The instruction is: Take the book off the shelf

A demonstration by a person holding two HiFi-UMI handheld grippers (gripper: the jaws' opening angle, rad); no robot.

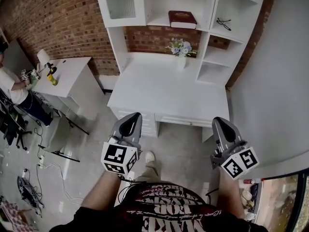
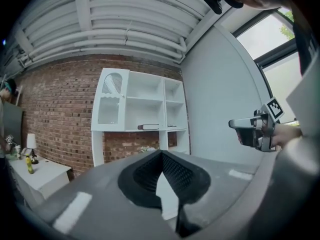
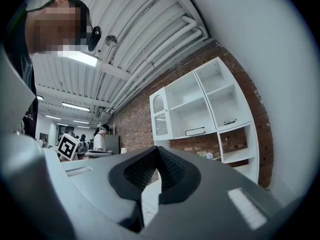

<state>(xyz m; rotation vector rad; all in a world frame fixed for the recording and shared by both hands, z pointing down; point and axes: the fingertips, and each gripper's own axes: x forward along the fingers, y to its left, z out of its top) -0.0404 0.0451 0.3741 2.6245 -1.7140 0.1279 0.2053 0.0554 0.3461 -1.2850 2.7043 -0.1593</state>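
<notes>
A dark red book (image 1: 182, 19) lies flat on the middle shelf of a white shelf unit (image 1: 211, 30) against a brick wall. It also shows in the left gripper view as the book (image 2: 148, 126) and in the right gripper view as the book (image 3: 195, 131), small and far off. My left gripper (image 1: 131, 118) and right gripper (image 1: 221, 123) are held level side by side in front of the white desk (image 1: 164, 88), well short of the shelf. Both are shut and hold nothing, as seen at the left gripper (image 2: 161, 153) and the right gripper (image 3: 159, 149).
A vase of flowers (image 1: 181, 50) stands on the desk below the book. Glasses (image 1: 223, 23) lie on the shelf to the book's right. A white side table (image 1: 65, 74) with a bottle, a seated person (image 1: 12, 86) and floor cables (image 1: 29, 187) are at the left.
</notes>
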